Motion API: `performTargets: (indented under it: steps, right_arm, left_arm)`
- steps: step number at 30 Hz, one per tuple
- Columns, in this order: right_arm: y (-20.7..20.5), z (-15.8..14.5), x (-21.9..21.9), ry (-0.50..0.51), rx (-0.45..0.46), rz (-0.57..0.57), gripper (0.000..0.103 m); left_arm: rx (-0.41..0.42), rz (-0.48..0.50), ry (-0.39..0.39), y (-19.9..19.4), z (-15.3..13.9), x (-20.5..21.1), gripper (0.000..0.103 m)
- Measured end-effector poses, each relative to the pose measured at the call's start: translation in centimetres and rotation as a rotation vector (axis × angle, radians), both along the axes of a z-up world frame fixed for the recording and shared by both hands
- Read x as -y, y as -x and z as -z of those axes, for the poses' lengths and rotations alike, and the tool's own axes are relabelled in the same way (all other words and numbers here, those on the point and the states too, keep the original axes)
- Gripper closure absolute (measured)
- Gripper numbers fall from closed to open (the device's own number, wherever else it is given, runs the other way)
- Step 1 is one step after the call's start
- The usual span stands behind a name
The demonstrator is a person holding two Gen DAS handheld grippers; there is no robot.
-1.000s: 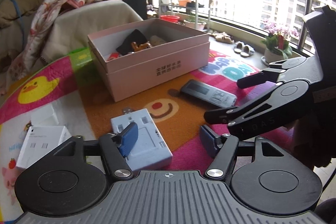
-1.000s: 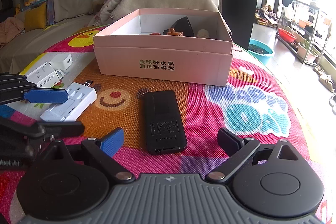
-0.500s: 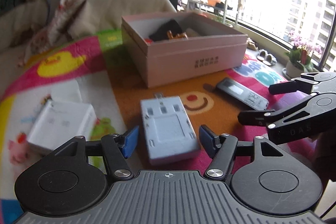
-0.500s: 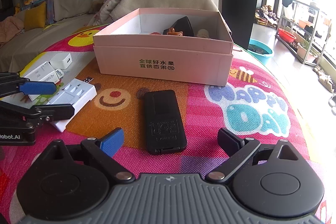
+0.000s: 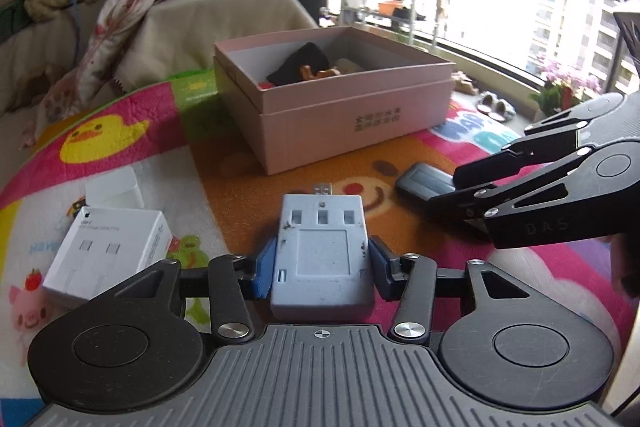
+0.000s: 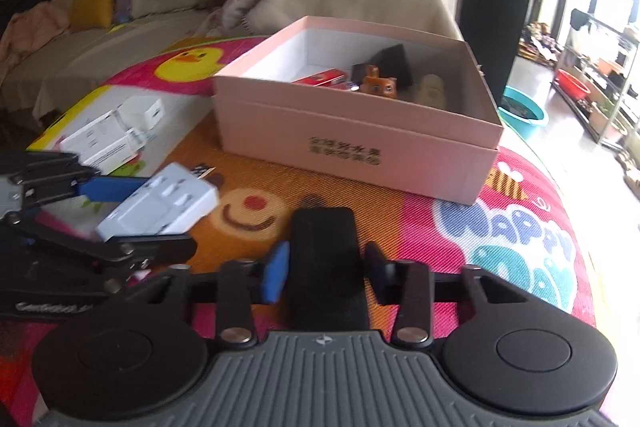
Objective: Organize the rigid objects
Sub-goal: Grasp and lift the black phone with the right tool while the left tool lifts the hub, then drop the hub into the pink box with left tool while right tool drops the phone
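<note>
on the left, small white boxes (image 5: 108, 251) untouched on the play mat (image 5: 224, 187), same spot as a second ago. next over, left gripper (image 5: 322, 269) now clamped on the pale blue adapter (image 5: 322, 251); half a second back fingers stood wide either side of it, now blue pads (image 5: 264, 273) pressed against both flanks, plug end pointing at the pink box (image 5: 336, 115). from the right wrist view, adapter (image 6: 160, 205) looks tilted and maybe just off the mat, blurred, hard to confirm. centre, right gripper (image 6: 326, 269) closed in on the black remote (image 6: 326, 259); a second ago fingers open with remote lying ahead, now pads hugging its sides, looks like contact but slight gap on the right pad possible. remote probably still flat on the mat. further right, pink box open, already holding a black item, a brown toy (image 6: 378, 85), a red pack (image 6: 320, 78) and a pale thing.

meaning for task: both grasps done or nearly, two loose pieces secured at once. likely next: lift and carry to the box. risk: both grippers crowding the same box opening; remote gripped at one end could droop.
</note>
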State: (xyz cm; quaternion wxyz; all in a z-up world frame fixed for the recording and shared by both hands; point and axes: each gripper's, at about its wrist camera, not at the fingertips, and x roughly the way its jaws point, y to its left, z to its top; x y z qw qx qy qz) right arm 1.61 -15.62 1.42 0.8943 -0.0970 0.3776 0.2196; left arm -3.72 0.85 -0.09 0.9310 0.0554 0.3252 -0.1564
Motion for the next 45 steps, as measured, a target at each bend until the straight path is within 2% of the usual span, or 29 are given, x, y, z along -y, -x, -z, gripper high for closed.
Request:
performTargets:
  steps: [3,5,7,9,13,15,16,19,21,25,29,30,32,34,37,41,42,43,45]
  right_arm:
    - [1.7,-0.4,0.4,0.006,-0.009,-0.029,0.065]
    - [2.7,-1.0,1.1,0.002,0.000,-0.032,0.065]
    - [3.3,-2.3,2.0,-0.012,0.020,-0.021,0.065]
    - [3.2,-4.6,2.9,-0.039,0.073,-0.005,0.065]
    - [1.5,-10.9,4.5,-0.123,0.233,0.053,0.065]
    - [-0.1,-13.1,4.7,-0.138,0.319,0.091,0.065]
    - [-1.2,-13.8,4.6,-0.142,0.339,0.109,0.065]
    - [-5.1,-14.3,3.9,-0.136,0.349,0.140,0.065]
    - [-8.1,-13.2,3.1,-0.123,0.295,0.162,0.065]
    - [-12.6,-9.4,1.9,-0.090,0.180,0.207,0.065]
    - [-14.6,-6.0,1.1,-0.078,0.113,0.199,0.064]
    - [-14.8,-5.3,1.0,-0.073,0.096,0.191,0.061]
    - [-14.5,-4.5,1.0,-0.059,0.082,0.194,0.039]
    - [-13.0,-4.3,1.4,-0.059,0.124,0.191,0.030]
    - [-10.6,-4.1,1.7,-0.049,0.168,0.182,0.028]
    - [-7.0,-4.0,0.7,-0.016,0.218,0.123,0.024]
    - [-6.1,-4.2,0.4,-0.016,0.251,0.126,0.023]
    - [-5.3,-4.4,-0.1,-0.018,0.261,0.109,0.017]
    - [-4.1,-4.8,-1.4,-0.042,0.246,0.035,0.016]
  left_arm:
    - [0.026,0.045,0.001,1.5,-0.1,0.0,0.050]
    - [0.060,0.065,0.028,2.4,-1.0,-0.1,0.050]
    - [0.097,0.091,0.087,2.4,-3.2,-0.3,0.050]
    - [0.184,0.110,0.109,1.8,-6.4,-0.5,0.050]
    - [0.337,0.109,0.134,-2.2,-12.6,-0.7,0.050]
    - [0.350,0.093,0.154,-5.7,-14.2,-0.7,0.050]
    - [0.327,0.077,0.162,-7.7,-14.4,-0.7,0.050]
    - [0.200,0.004,0.151,-13.8,-12.7,-0.3,0.050]
    - [0.113,-0.021,0.108,-16.5,-10.4,0.8,0.050]
    - [0.021,-0.034,0.087,-18.7,-6.6,1.9,0.050]
    - [-0.051,-0.088,0.137,-20.4,-4.6,0.7,0.051]
    - [-0.050,-0.087,0.158,-20.2,-4.4,0.1,0.053]
    - [-0.032,-0.086,0.192,-19.4,-4.7,-0.9,0.053]
    - [-0.007,-0.092,0.228,-18.4,-5.6,-2.2,0.053]
    - [0.052,-0.116,0.267,-15.4,-7.1,-4.4,0.053]
    - [0.115,-0.203,0.221,-10.6,-7.8,-8.8,0.053]
    - [0.111,-0.233,0.219,-9.6,-7.6,-10.1,0.053]
    - [0.092,-0.269,0.228,-8.5,-7.2,-11.6,0.053]
    - [0.034,-0.328,0.275,-6.3,-5.9,-14.0,0.054]
